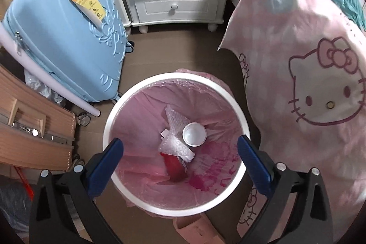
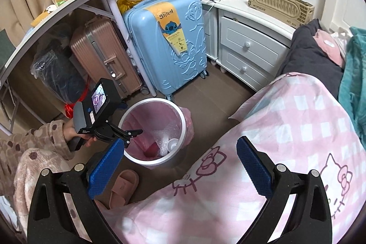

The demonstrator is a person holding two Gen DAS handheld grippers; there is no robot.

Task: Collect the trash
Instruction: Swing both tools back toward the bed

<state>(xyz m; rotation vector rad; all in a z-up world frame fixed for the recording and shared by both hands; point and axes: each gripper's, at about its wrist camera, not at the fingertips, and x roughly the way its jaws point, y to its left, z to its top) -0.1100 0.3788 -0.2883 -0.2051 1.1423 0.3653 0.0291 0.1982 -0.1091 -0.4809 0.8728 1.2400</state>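
A white round trash bin [image 1: 109,120] with a pink liner stands on the floor. Inside lie crumpled bubble wrap [image 1: 175,141], a white cup [image 1: 194,134] and a red item [image 1: 175,169]. My left gripper [image 1: 180,161] hangs open and empty right above the bin's mouth. In the right wrist view the bin [image 2: 183,116] is at centre left and the left gripper [image 2: 131,133] is over its left rim. My right gripper [image 2: 179,164] is open and empty above the edge of the pink Hello Kitty blanket [image 2: 274,120].
A blue Stitch suitcase [image 2: 169,42] and a rose-gold suitcase [image 2: 103,56] stand behind the bin beside a table leg [image 2: 130,45]. A white nightstand [image 2: 247,47] is at the back. A pink slipper [image 2: 121,186] lies on the floor by the bin.
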